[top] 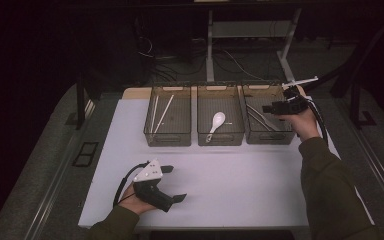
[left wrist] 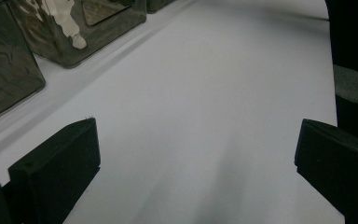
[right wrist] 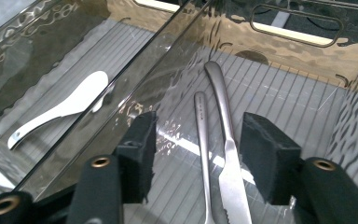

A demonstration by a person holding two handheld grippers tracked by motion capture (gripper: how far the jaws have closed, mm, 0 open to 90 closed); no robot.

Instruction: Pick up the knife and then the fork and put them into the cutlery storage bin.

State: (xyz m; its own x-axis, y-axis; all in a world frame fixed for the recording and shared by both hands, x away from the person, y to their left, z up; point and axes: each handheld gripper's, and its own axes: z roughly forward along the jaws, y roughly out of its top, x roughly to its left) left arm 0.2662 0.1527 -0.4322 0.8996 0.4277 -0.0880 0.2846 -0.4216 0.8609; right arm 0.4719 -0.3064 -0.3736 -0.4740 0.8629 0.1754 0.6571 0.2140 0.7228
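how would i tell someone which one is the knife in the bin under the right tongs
Start at the row of three clear bins at the far edge of the white table and take the right-hand bin, where the right tongs hang open. Two metal utensils lie side by side on its ribbed floor. The knife is the wider one with a serrated blade edge; the other utensil is slimmer and plain.

Two steel knives (right wrist: pixel 223 154) (side by side) in bin (right wrist: pixel 303 100).
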